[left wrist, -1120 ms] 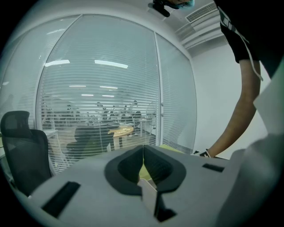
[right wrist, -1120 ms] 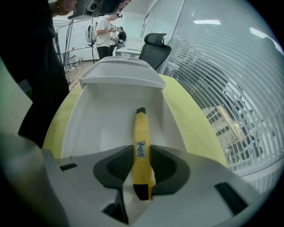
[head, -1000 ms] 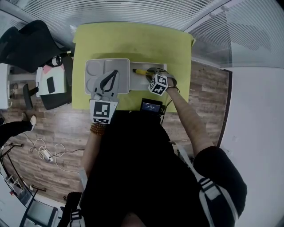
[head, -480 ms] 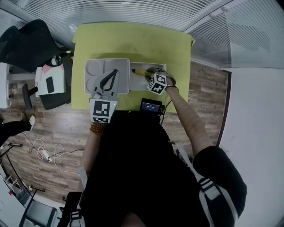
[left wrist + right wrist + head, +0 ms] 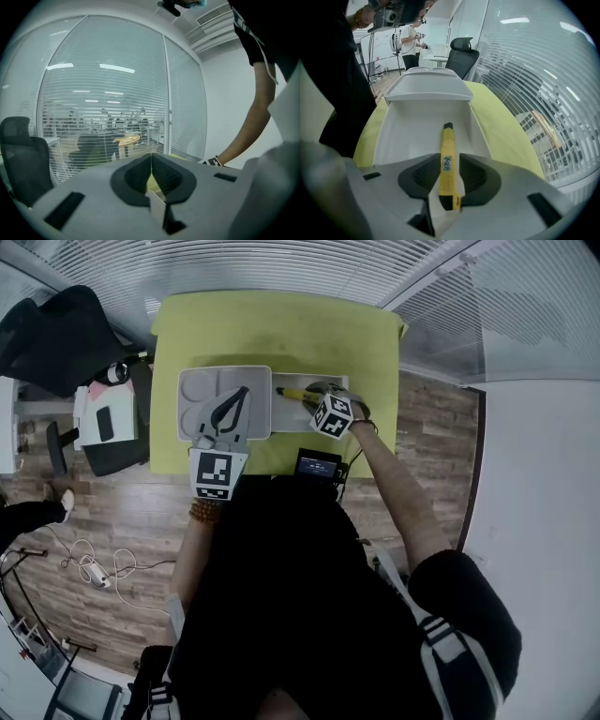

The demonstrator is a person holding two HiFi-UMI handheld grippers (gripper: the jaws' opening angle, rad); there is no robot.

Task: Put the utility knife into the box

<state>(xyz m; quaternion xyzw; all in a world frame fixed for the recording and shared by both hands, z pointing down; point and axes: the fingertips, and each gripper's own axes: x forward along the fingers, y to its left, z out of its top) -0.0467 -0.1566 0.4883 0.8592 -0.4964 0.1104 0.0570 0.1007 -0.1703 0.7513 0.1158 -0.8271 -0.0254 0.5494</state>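
Observation:
A yellow utility knife lies lengthwise in the open white box on the yellow-green table. My right gripper points steeply down into the box. Its jaws have just been opening, and they stand open on either side of the knife's rear half. From the head view the knife pokes out left of the right gripper. My left gripper hovers over the white compartment tray, shut and empty. In its own view the left gripper looks level towards a glass wall.
The compartment tray adjoins the box's far end. A small black device with a screen sits at the table's front edge. Left of the table are an office chair and a side desk. Cables lie on the wooden floor.

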